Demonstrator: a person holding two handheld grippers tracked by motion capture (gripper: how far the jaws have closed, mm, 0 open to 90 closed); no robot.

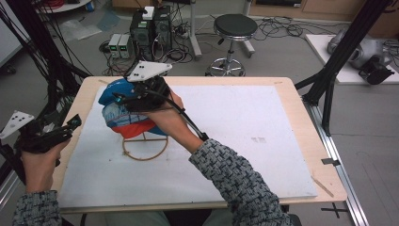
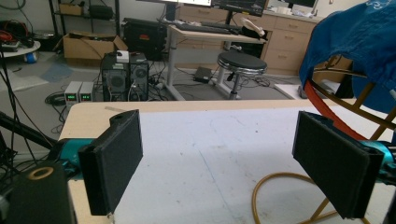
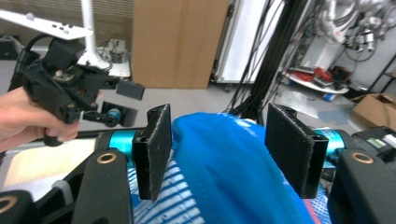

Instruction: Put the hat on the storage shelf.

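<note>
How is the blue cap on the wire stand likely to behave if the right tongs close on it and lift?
The blue cap looks like soft fabric draped over the wire stand, so it would probably bunch rather than hold shape. It seems light. The thin stand may tip or drag along if the cap catches. The right tongs straddle the crown, open.

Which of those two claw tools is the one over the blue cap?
The right gripper: its open jaws straddle the cap on the wire stand. The left gripper is held open at the table's left edge, apart from the cap.

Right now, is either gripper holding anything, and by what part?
Nothing is held. The right gripper is open, its fingers either side of the cap's crown; the left gripper is open.
</note>
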